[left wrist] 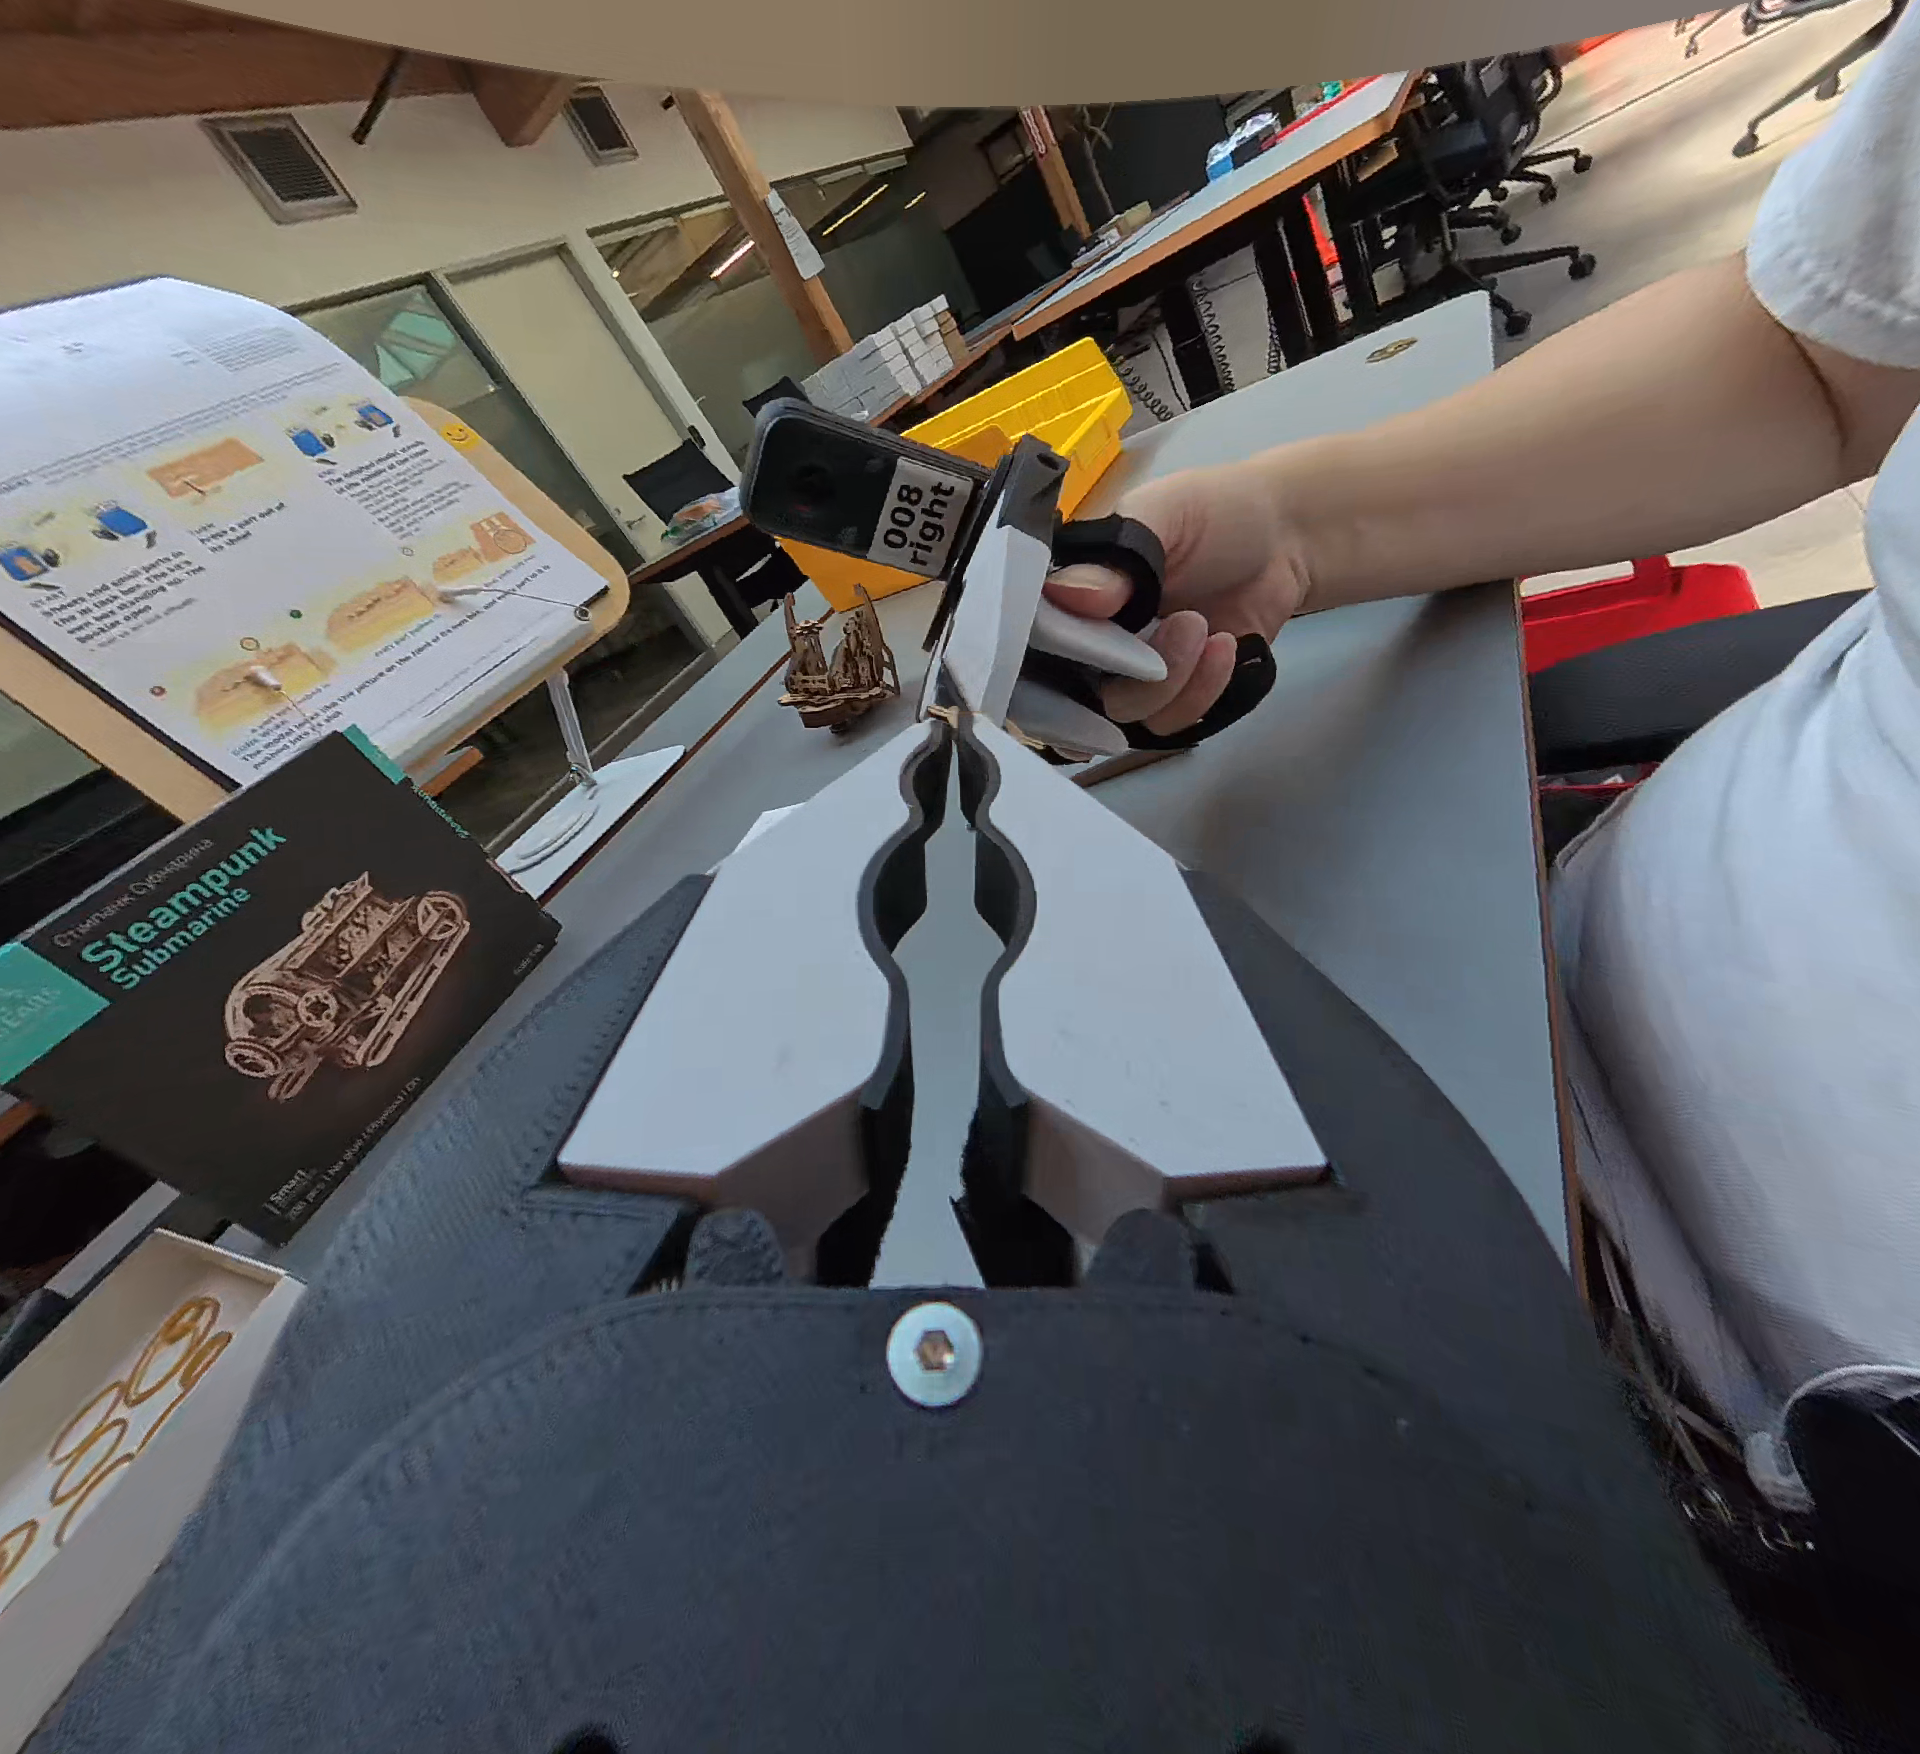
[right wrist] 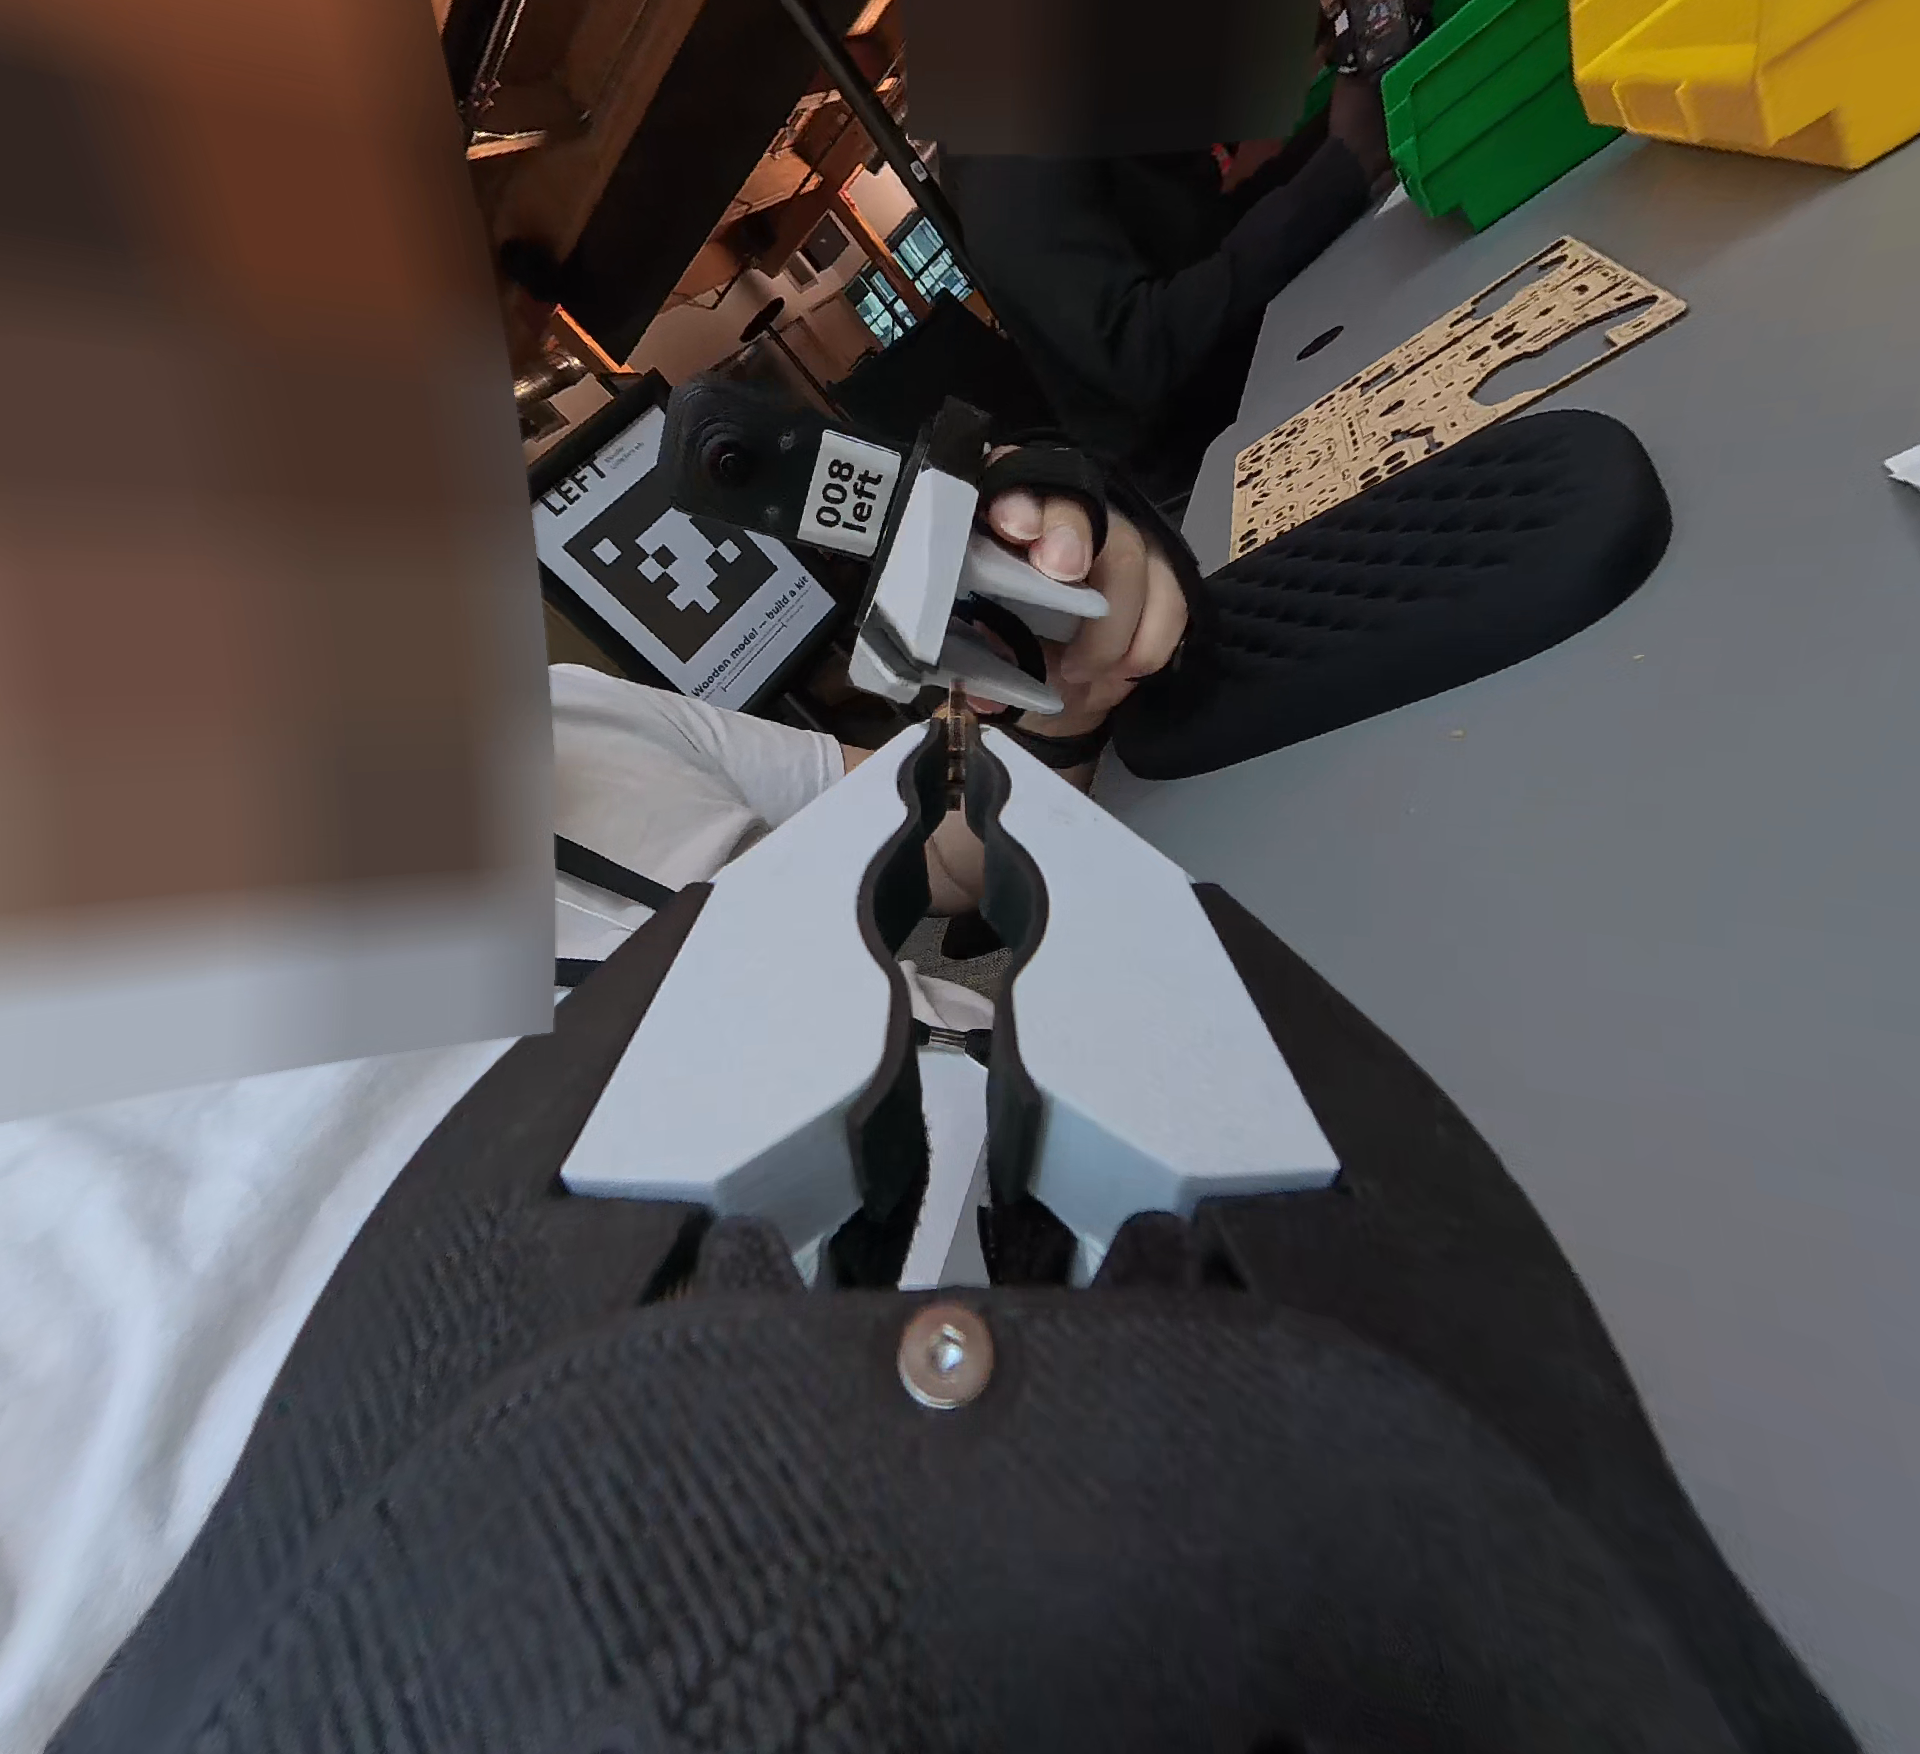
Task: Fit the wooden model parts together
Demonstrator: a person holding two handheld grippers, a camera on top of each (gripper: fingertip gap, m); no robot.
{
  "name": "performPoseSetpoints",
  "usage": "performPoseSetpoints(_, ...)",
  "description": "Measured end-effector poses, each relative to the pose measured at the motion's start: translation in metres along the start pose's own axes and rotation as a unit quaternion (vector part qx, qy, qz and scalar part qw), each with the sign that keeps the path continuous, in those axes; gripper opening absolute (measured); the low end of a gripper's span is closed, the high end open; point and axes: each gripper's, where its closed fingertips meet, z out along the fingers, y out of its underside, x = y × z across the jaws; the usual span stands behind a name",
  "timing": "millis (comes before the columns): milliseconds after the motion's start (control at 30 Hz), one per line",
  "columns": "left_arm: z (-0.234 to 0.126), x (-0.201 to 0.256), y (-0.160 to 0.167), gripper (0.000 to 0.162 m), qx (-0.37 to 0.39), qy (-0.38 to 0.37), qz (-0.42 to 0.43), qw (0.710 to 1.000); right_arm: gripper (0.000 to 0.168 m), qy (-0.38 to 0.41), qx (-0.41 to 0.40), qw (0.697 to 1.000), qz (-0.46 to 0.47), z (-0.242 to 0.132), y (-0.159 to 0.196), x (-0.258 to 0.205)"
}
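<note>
My two grippers meet tip to tip above the grey table. My left gripper (left wrist: 948,736) is shut on a small wooden part (left wrist: 948,715) at its tips. My right gripper (right wrist: 954,748) is shut on a small wooden part (right wrist: 952,736) too. The two parts touch between the tips; how they join is too small to tell. The right gripper also shows in the left wrist view (left wrist: 940,707), held by a hand. The left gripper shows in the right wrist view (right wrist: 940,686). A partly built wooden model (left wrist: 836,670) stands on the table behind the tips.
An instruction booklet on a stand (left wrist: 260,520) and the black kit box (left wrist: 281,987) are at the left. A tray with wooden rings (left wrist: 125,1424) is at the lower left. A punched wooden sheet (right wrist: 1455,395), a black pad (right wrist: 1403,582), yellow (right wrist: 1745,0) and green (right wrist: 1475,94) bins lie on the table. Left and right tips are no more than a few centimetres apart.
</note>
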Motion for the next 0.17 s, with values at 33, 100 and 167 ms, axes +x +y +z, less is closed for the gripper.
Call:
performPoseSetpoints(33,0.0015,0.0038,0.002,0.001,-0.005,0.011,0.0,1.0,0.0,-0.001,-0.002,1.0,0.006,0.0008,0.0012,0.0007)
performPoseSetpoints(100,0.0033,0.0061,0.0057,0.0,-0.013,0.014,0.005,1.0,0.0,-0.006,-0.003,1.0,0.02,0.0012,0.0023,0.0009)
performPoseSetpoints(167,0.0041,0.0077,0.0075,0.0,-0.019,0.016,0.011,1.0,0.0,-0.006,-0.004,1.0,0.029,0.0008,0.0035,0.0024)
